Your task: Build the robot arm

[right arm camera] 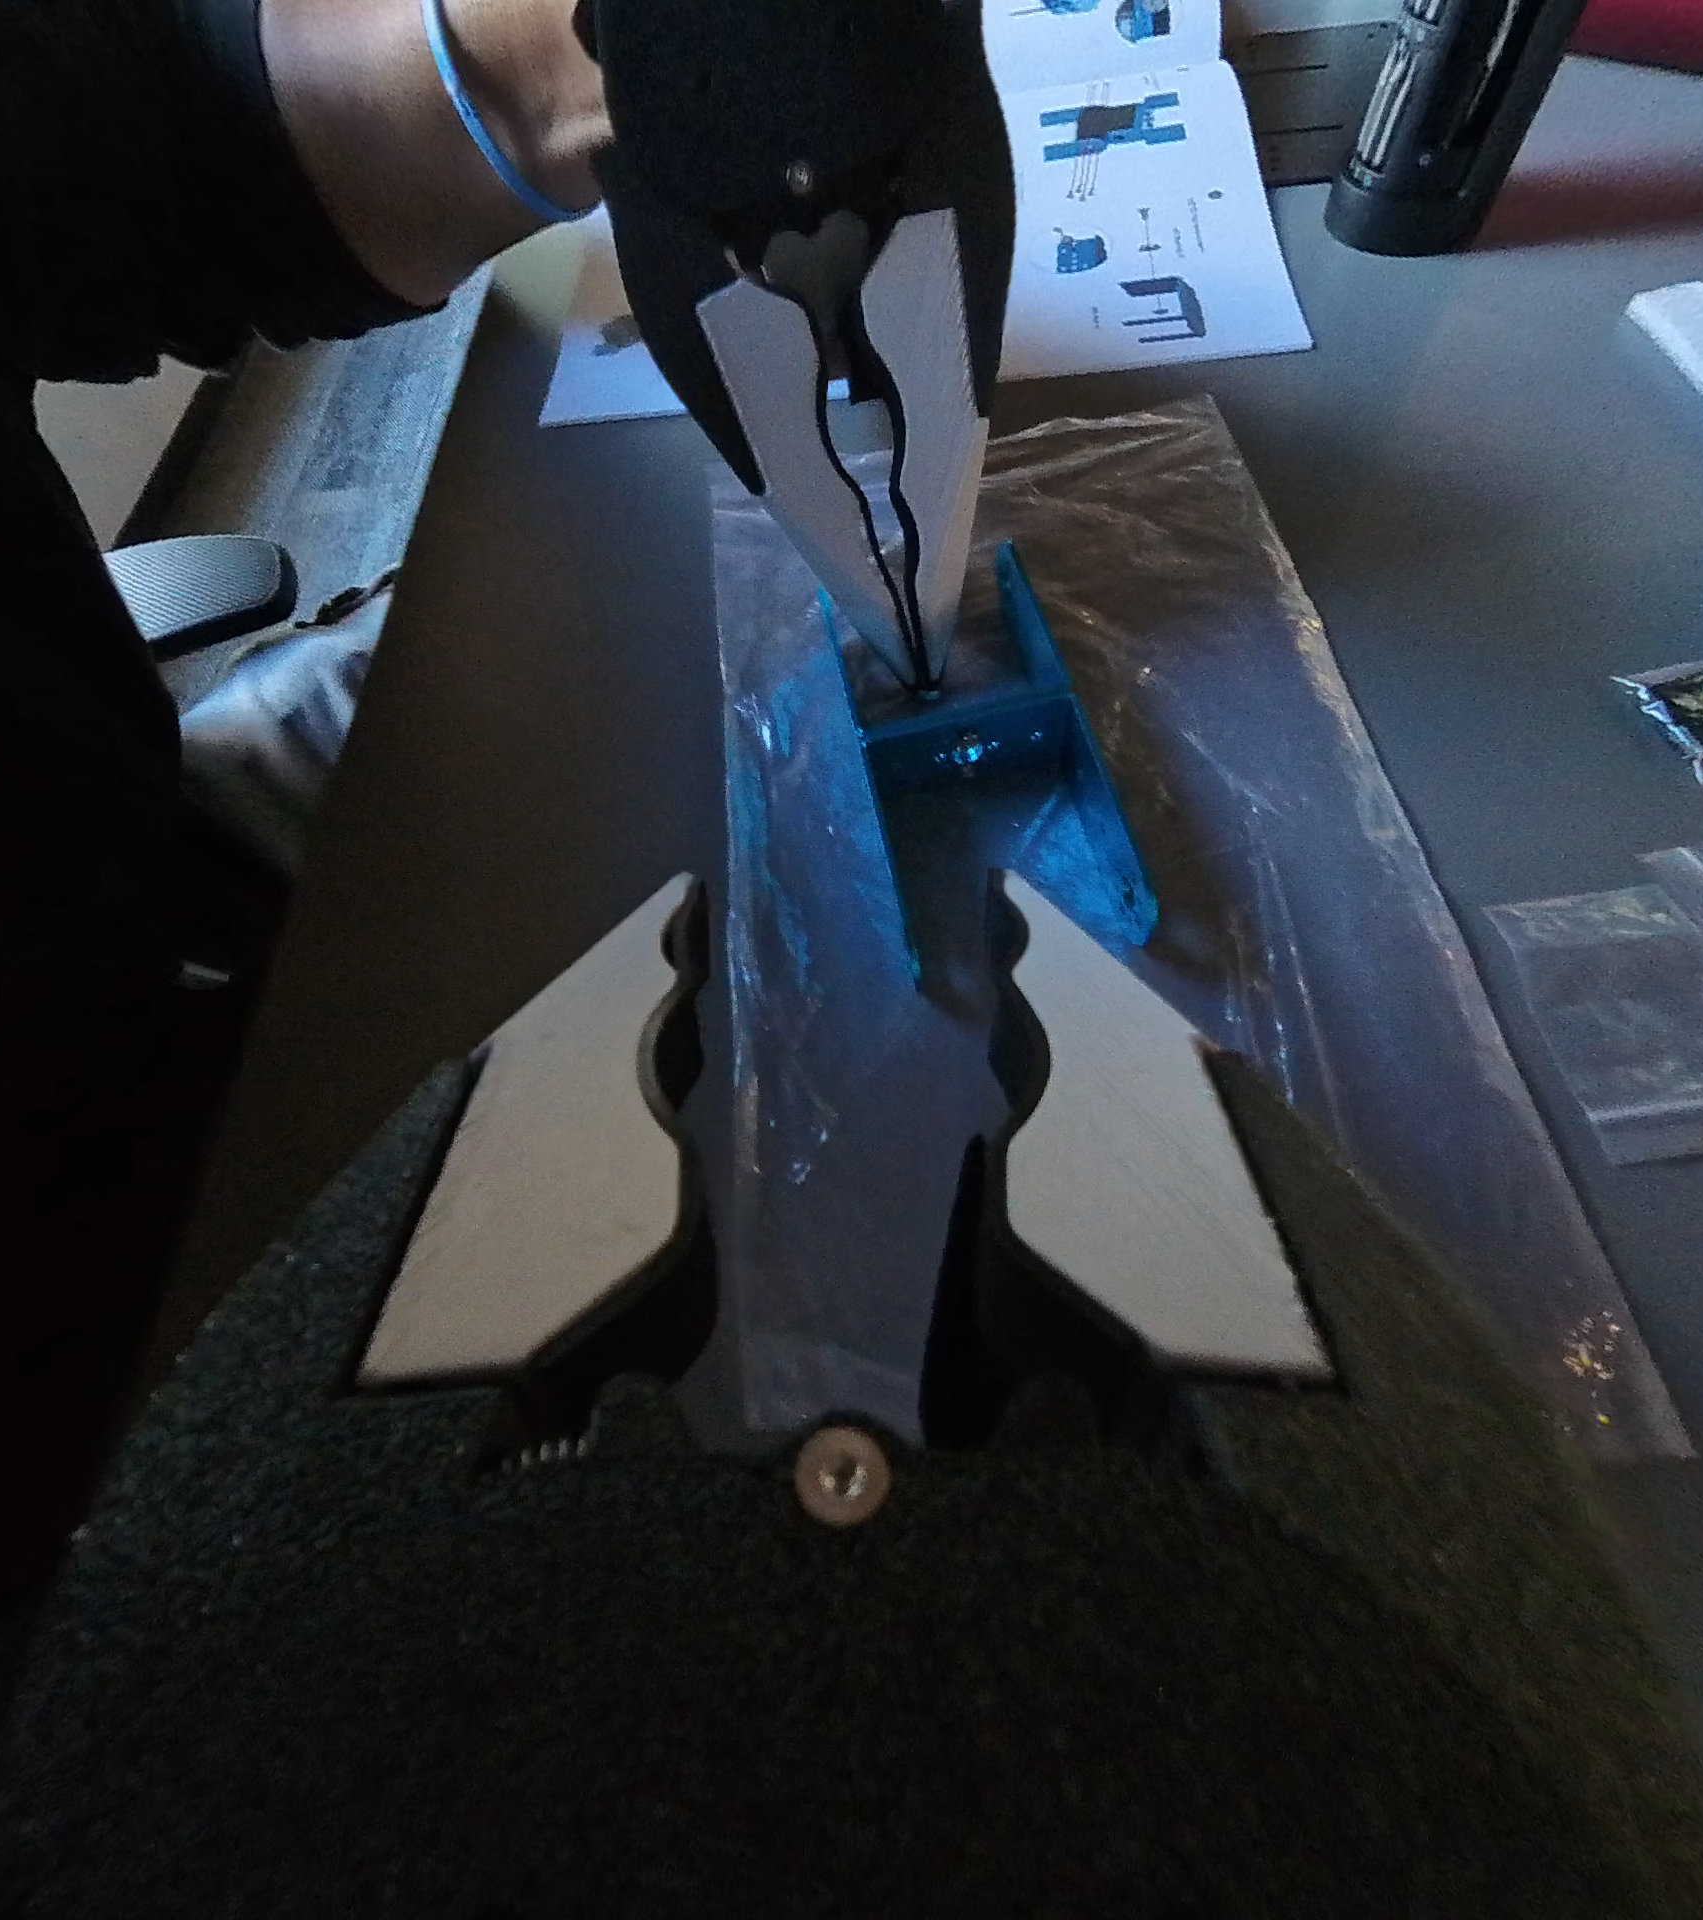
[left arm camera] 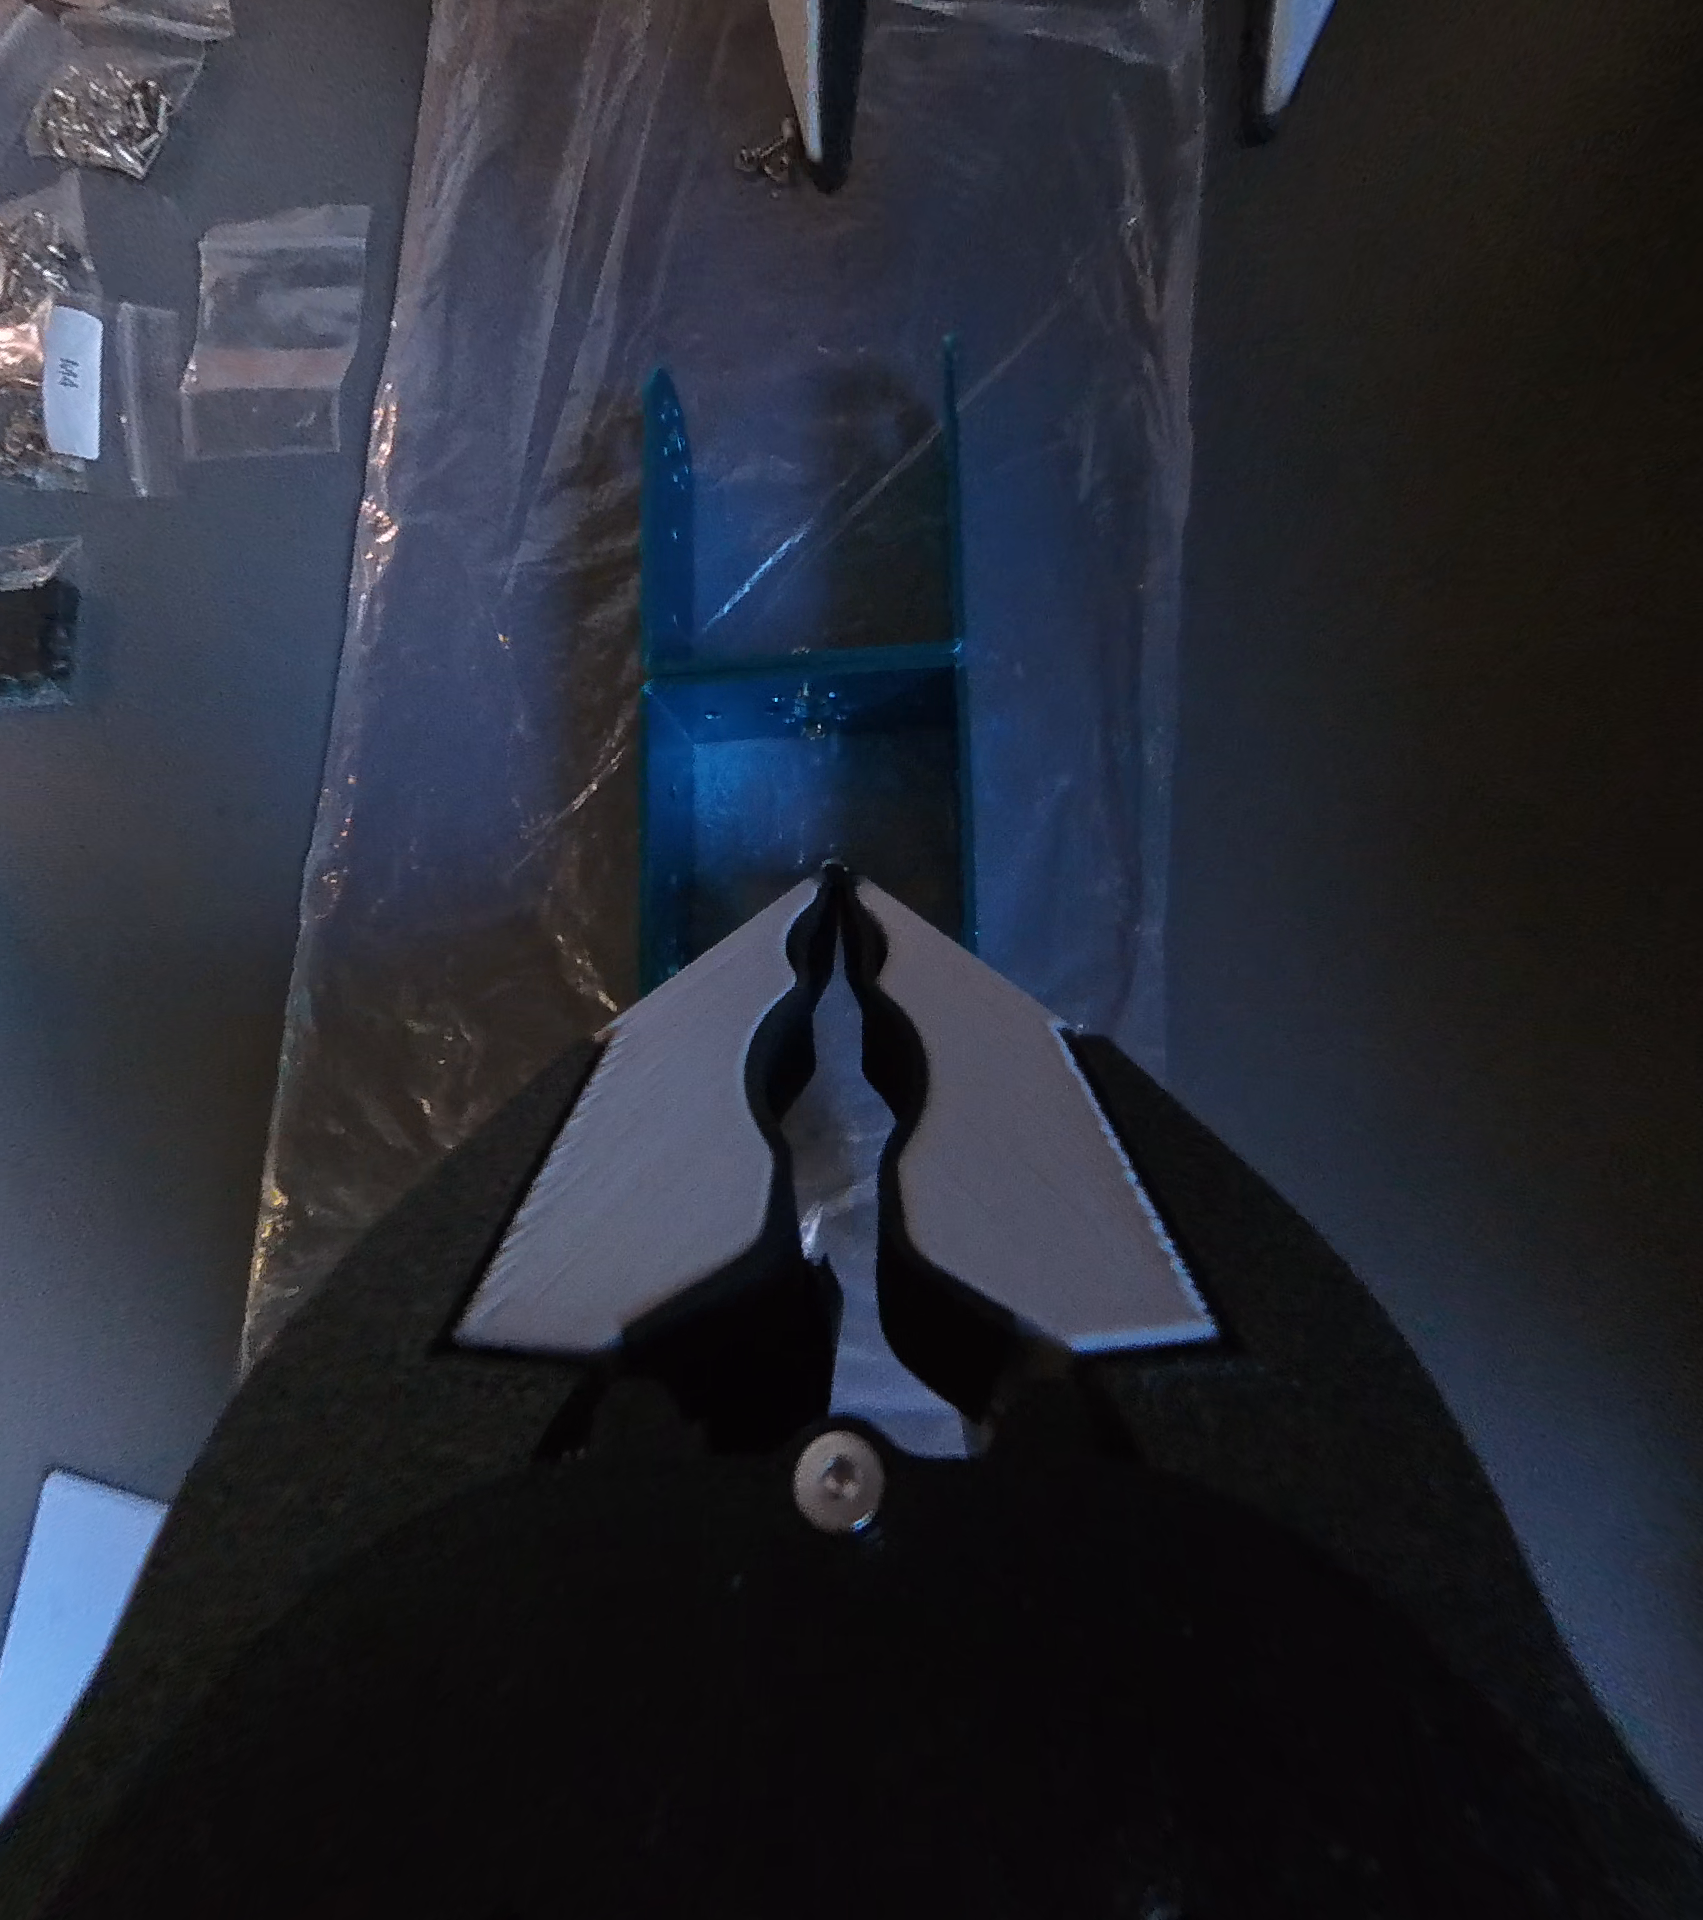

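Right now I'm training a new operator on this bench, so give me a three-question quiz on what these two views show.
1. True or false: the left gripper has its fingers closed, tips down at the blue bracket.
2. The right gripper is: A) open and holding nothing, B) shut on a screw, C) shut on the plastic sheet.
3. What paper item lies beyond the bracket in the right wrist view?

Key: 1 true; whether the tips pinch a small screw cannot be told. 2 A. 3 an open booklet with diagrams.
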A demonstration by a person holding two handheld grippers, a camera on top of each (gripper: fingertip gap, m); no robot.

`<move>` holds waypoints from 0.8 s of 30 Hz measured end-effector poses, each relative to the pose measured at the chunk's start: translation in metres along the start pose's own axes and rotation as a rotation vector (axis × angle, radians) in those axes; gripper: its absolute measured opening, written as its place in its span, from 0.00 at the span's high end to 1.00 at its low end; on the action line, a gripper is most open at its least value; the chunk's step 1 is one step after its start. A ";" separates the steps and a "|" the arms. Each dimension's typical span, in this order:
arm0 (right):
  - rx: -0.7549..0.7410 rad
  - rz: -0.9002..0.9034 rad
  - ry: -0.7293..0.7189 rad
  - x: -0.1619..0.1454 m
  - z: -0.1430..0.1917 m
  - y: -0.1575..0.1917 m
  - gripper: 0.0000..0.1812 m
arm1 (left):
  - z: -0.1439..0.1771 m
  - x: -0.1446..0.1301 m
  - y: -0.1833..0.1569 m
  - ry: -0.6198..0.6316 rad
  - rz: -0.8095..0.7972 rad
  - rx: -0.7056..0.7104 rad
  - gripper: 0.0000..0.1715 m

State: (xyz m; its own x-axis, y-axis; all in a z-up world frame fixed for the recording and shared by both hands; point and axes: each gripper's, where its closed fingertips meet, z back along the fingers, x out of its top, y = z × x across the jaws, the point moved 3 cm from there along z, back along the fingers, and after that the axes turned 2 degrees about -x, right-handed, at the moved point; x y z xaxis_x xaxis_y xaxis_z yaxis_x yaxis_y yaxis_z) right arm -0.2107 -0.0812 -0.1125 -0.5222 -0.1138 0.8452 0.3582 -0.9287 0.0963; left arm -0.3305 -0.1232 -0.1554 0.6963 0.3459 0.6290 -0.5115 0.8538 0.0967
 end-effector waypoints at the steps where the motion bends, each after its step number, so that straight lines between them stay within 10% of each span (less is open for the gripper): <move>1: 0.009 -0.011 -0.003 0.001 -0.001 0.001 0.71 | 0.000 0.000 0.000 0.001 -0.005 0.018 1.00; 24: 0.006 0.008 0.009 0.000 -0.006 0.009 0.73 | -0.004 0.006 -0.001 0.089 0.023 -0.052 0.97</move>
State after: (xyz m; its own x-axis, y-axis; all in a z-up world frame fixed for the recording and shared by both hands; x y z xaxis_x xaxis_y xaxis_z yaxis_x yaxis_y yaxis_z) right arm -0.2120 -0.0916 -0.1142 -0.5264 -0.1245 0.8411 0.3673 -0.9254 0.0930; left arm -0.3237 -0.1202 -0.1545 0.7278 0.3967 0.5595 -0.5024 0.8636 0.0412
